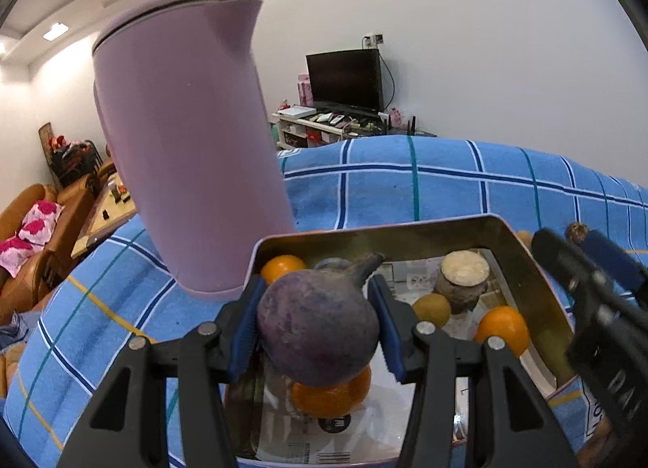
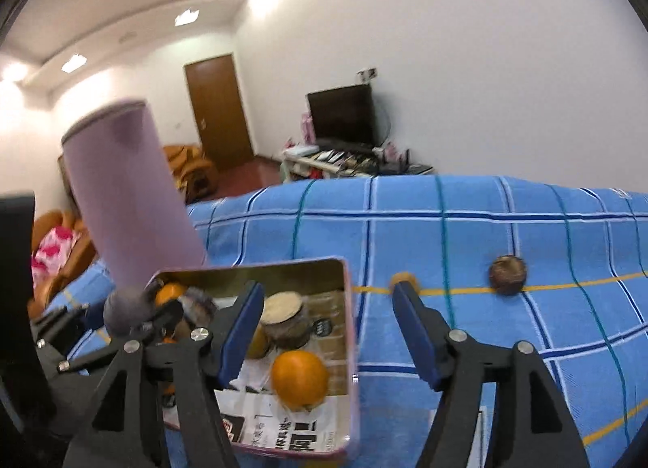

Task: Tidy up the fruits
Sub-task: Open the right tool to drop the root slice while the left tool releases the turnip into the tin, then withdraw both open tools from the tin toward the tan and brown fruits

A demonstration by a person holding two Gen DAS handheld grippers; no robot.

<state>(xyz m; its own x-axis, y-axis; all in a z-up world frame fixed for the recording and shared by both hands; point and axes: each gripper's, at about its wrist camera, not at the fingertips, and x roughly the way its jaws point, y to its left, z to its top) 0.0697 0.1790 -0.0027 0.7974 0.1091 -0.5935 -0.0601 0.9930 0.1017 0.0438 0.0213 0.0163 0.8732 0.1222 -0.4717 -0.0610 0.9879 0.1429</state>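
My left gripper [image 1: 316,285] is shut on a round purple fruit [image 1: 320,326] with a short stem, held over an open metal tin [image 1: 405,231] lined with newspaper. In the tin lie oranges [image 1: 502,328], a yellow-green fruit [image 1: 431,308] and a brown fruit with a cut top [image 1: 463,283]. My right gripper [image 2: 327,289] stands open with nothing between its pads, over the tin's right rim [image 2: 349,306]. An orange [image 2: 299,379] lies just below its left finger. On the cloth beyond sit a brown round fruit [image 2: 508,275] and a small orange fruit [image 2: 403,277].
A tall lilac jug [image 1: 186,144] stands on the blue checked cloth [image 1: 445,184] right behind the tin's left corner. The right gripper's fingers [image 1: 567,261] reach in at the tin's right side. A TV stand and sofas are far behind the table.
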